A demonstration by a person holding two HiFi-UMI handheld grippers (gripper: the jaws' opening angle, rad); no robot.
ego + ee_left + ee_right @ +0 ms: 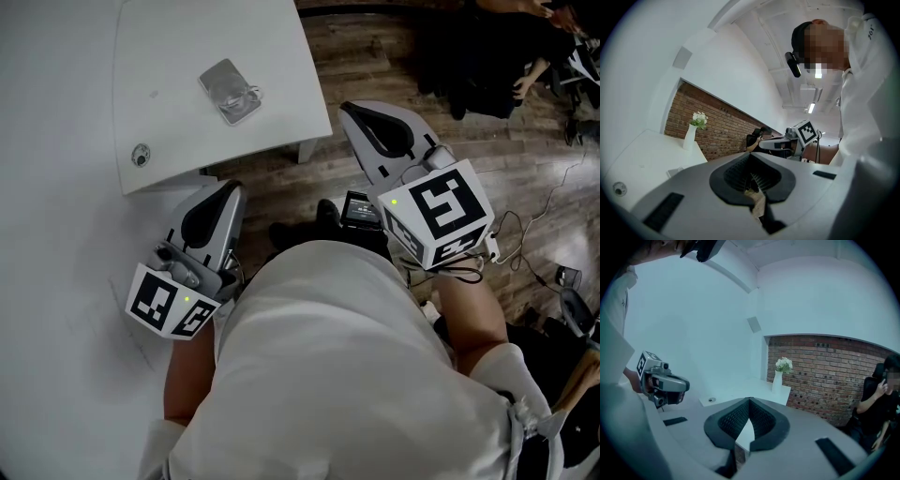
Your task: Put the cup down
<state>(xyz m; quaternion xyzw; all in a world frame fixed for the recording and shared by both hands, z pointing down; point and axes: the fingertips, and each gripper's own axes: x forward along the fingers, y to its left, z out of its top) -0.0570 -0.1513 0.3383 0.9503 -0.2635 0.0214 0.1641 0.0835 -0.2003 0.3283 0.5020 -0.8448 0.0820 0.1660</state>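
Note:
No cup shows in any view. In the head view my left gripper (225, 193) is held close to the person's body, beside the corner of the white table (178, 56), with its jaws closed together and nothing between them. My right gripper (362, 118) is held out over the wooden floor (375, 56), also shut and empty. In the left gripper view the left gripper (750, 158) points upward toward the room, with its dark pads touching. The right gripper view shows the right gripper (749, 403) with its pads meeting the same way.
A flat grey packet with a coiled cable (230, 91) lies on the table, and a round grommet (141, 155) sits near its edge. A white vase of flowers (778, 378) stands before a brick wall. A seated person (881, 394) is at far right. Cables (534, 234) trail over the floor.

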